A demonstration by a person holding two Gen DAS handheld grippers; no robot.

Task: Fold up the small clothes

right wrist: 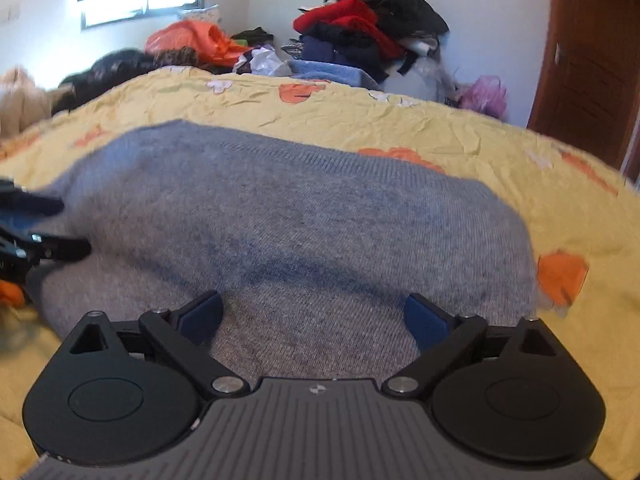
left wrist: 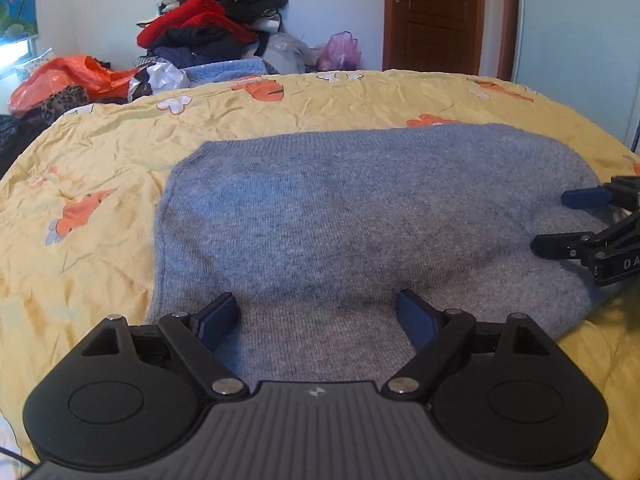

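Note:
A grey-blue knit sweater (left wrist: 352, 216) lies spread flat on a yellow flowered bedspread (left wrist: 100, 152); it also shows in the right wrist view (right wrist: 304, 224). My left gripper (left wrist: 318, 310) is open and empty, its fingers just over the sweater's near edge. My right gripper (right wrist: 314, 312) is open and empty over the near edge too. The right gripper also shows at the right edge of the left wrist view (left wrist: 560, 220), open over the sweater. The left gripper shows blurred at the left edge of the right wrist view (right wrist: 60, 224), open.
A pile of red, black and blue clothes (left wrist: 212, 28) is stacked against the far wall behind the bed. An orange plastic bag (left wrist: 68, 76) and a pink bag (left wrist: 340, 52) lie beside it. A brown door (left wrist: 434, 16) stands at the back right.

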